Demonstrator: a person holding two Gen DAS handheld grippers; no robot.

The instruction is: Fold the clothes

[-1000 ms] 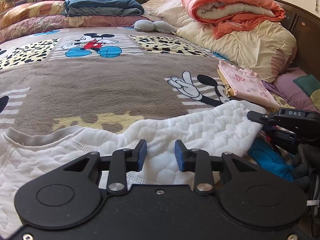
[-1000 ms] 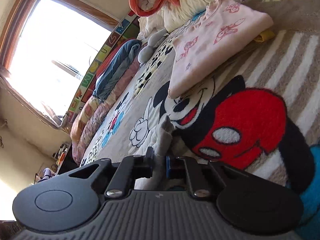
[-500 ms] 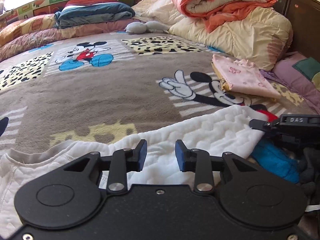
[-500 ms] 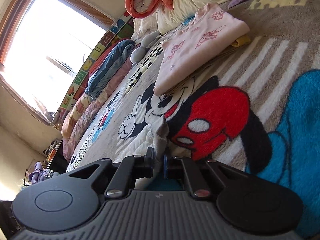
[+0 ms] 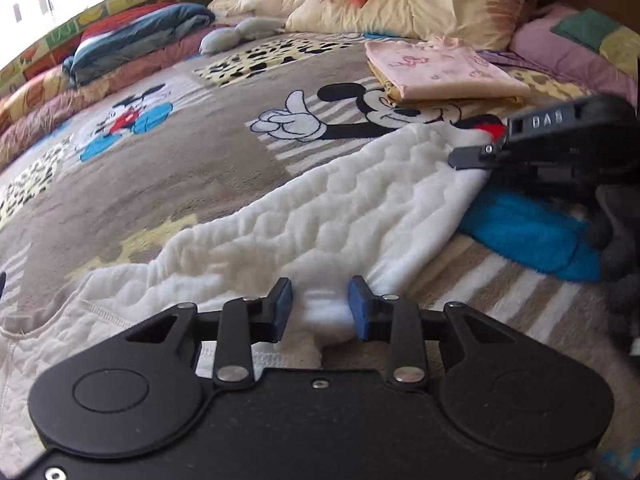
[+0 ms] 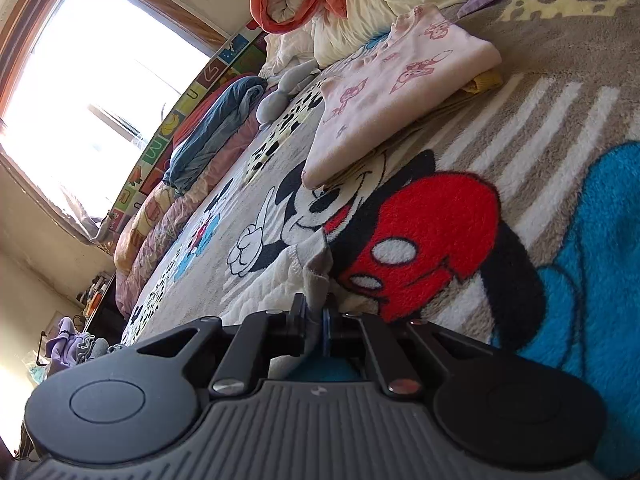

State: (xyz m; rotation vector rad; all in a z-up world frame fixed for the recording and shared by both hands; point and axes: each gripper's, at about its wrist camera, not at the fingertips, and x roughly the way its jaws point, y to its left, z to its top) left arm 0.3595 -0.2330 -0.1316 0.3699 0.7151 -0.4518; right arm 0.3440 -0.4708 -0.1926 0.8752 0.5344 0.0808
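White garment [image 5: 340, 216] lies spread on the cartoon blanket [image 5: 200, 152], its corner pinched tight in the right gripper [image 6: 316, 320], while the left gripper [image 5: 320, 306] straddles its near edge with fingers apart.

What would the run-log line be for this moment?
stage: gripping to fold | right gripper: jaws shut on white garment cuff | left gripper: jaws apart, garment fabric between | pink folded stack: aside on bed
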